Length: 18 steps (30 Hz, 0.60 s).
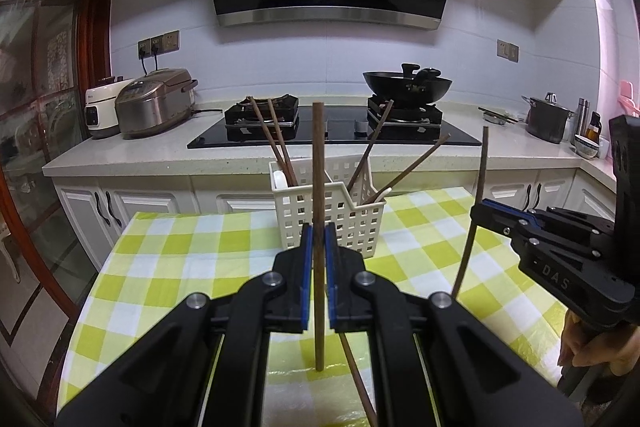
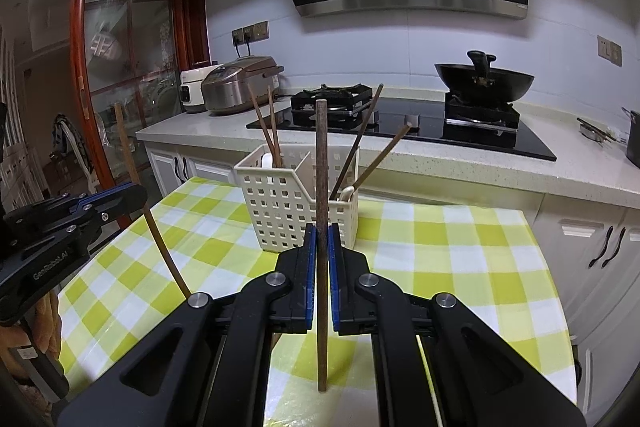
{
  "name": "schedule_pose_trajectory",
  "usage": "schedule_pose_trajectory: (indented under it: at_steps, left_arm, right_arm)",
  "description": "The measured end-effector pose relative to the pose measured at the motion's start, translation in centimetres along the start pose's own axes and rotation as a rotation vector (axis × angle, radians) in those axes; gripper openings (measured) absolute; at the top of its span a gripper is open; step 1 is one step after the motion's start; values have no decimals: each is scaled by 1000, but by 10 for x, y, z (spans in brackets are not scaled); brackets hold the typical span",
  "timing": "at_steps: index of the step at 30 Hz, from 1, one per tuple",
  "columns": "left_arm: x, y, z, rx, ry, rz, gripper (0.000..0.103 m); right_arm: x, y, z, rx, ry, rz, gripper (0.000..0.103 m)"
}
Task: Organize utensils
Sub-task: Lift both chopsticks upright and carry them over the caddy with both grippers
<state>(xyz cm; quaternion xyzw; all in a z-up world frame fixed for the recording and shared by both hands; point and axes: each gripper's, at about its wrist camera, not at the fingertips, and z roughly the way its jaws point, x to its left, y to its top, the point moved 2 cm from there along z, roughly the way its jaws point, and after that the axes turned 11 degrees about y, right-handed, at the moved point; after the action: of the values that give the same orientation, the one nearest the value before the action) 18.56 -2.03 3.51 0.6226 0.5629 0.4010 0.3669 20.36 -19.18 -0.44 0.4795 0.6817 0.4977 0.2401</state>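
Observation:
A cream perforated basket [image 1: 332, 217] with two compartments stands on the checked tablecloth; it also shows in the right wrist view [image 2: 280, 211]. Each compartment holds two brown chopsticks and a white spoon. My left gripper [image 1: 319, 239] is shut on a brown chopstick [image 1: 318, 155], held upright in front of the basket. My right gripper [image 2: 321, 239] is shut on another brown chopstick [image 2: 321, 155], also upright. In the left wrist view the right gripper [image 1: 486, 211] is at the right; in the right wrist view the left gripper [image 2: 136, 193] is at the left.
The table with the yellow-green checked cloth [image 1: 180, 251] stands before a counter with a gas hob [image 1: 332, 131], a wok [image 1: 408, 85], rice cookers [image 1: 154, 103] and a steel pot [image 1: 548, 119]. Another chopstick [image 1: 358, 379] lies on the cloth under my left gripper.

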Motion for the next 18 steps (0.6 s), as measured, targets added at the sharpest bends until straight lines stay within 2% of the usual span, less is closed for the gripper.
schedule_pose_trajectory:
  at_steps: [9, 18]
  left_arm:
    - [-2, 13, -1, -13, -9, 15, 6]
    - [2, 44, 5, -26, -31, 4, 6]
  right_arm:
    - [-4, 16, 10, -11, -1, -13, 6]
    - [-9, 48, 19, -17, 18, -21, 6]
